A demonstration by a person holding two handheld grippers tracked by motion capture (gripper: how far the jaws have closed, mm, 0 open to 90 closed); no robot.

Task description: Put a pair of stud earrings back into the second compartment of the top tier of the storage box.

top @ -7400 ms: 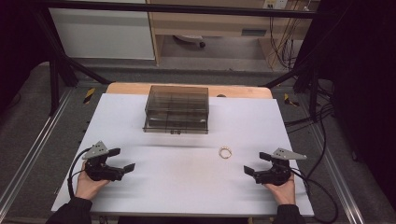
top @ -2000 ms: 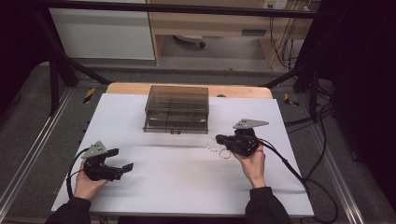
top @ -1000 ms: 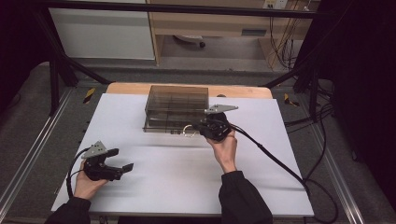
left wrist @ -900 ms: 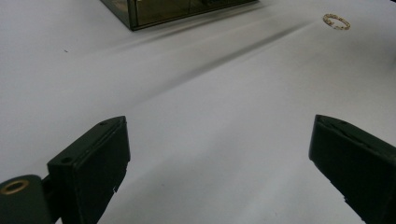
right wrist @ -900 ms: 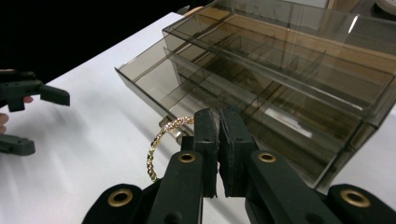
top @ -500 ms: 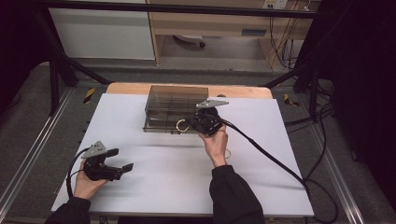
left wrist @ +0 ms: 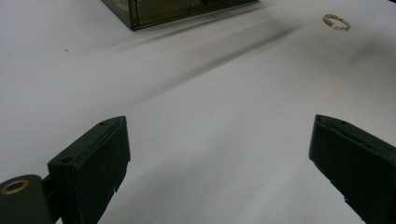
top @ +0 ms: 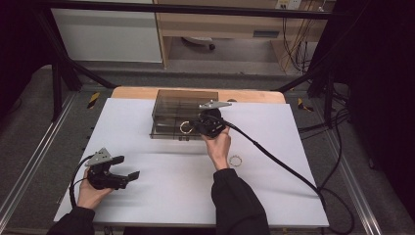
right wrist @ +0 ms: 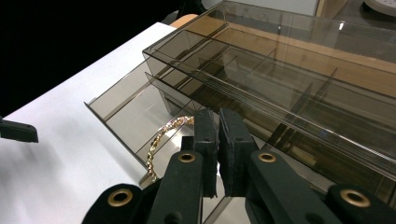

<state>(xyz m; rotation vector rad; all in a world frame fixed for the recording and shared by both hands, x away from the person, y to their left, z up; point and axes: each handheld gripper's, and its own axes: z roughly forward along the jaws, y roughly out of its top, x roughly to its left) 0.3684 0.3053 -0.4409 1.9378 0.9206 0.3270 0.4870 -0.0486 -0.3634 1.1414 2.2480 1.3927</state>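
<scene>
A smoky clear organiser box (top: 182, 105) stands at the far middle of the white table; its lower drawer (right wrist: 123, 116) is pulled out. My right gripper (top: 194, 126) is at the box front, shut on a gold chain bracelet (top: 186, 127). In the right gripper view the bracelet (right wrist: 161, 140) hangs left of the closed right gripper (right wrist: 218, 135), over the drawer's front edge. A second gold bracelet (top: 235, 160) lies flat on the table by the right forearm, and shows far off as a bracelet (left wrist: 336, 21). My left gripper (top: 128, 176) rests near the front left, and the left gripper (left wrist: 219, 128) is open with nothing between its jaws.
The right gripper's black cable (top: 284, 166) trails across the table to the right edge. A wooden strip (top: 137, 93) borders the far edge behind the box. A box corner (left wrist: 154, 9) shows at the top of the left gripper view. Metal rails run along both sides of the table.
My right gripper has carried the bracelet left and farther away, from beside the box's right end to its front at the open drawer. The left gripper has stayed still.
</scene>
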